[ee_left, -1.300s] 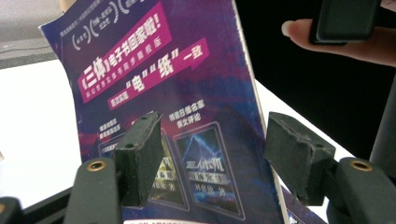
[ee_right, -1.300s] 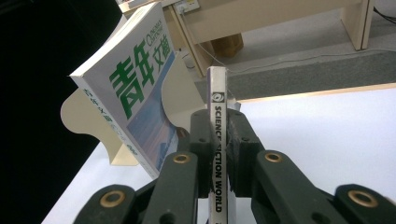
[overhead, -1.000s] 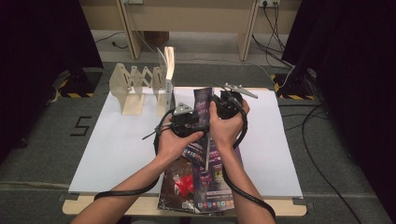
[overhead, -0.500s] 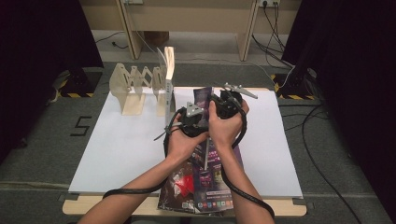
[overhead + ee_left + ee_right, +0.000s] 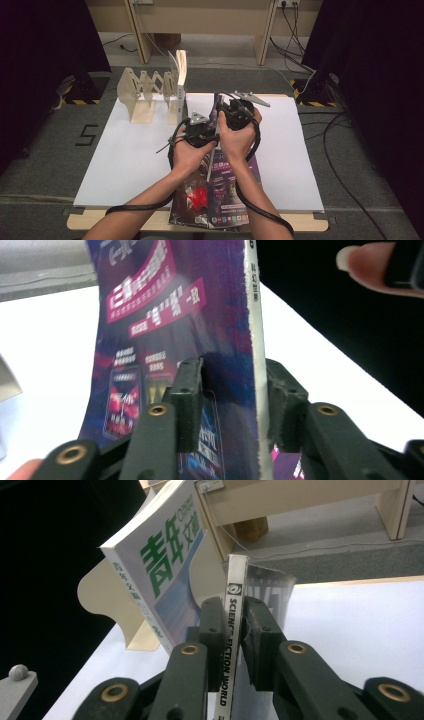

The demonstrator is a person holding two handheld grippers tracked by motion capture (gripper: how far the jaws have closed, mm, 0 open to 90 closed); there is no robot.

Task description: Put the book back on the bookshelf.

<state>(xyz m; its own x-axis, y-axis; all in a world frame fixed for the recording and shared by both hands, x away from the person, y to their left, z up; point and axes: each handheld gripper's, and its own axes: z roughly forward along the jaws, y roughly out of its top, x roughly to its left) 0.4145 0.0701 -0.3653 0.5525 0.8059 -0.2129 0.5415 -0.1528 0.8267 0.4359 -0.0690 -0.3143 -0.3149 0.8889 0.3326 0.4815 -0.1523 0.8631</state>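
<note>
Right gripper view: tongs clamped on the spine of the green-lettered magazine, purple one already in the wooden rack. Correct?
No. In the right gripper view the right tongs clamp the spine of the purple magazine marked Science Fiction World. The green-lettered magazine is the one leaning in the wooden rack.

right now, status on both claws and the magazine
Right claw shut on the magazine spine, holding it upright. Left claw just been closing, straddles the magazine, pads not yet pressing. Wooden rack with one book ahead, apart.
</note>
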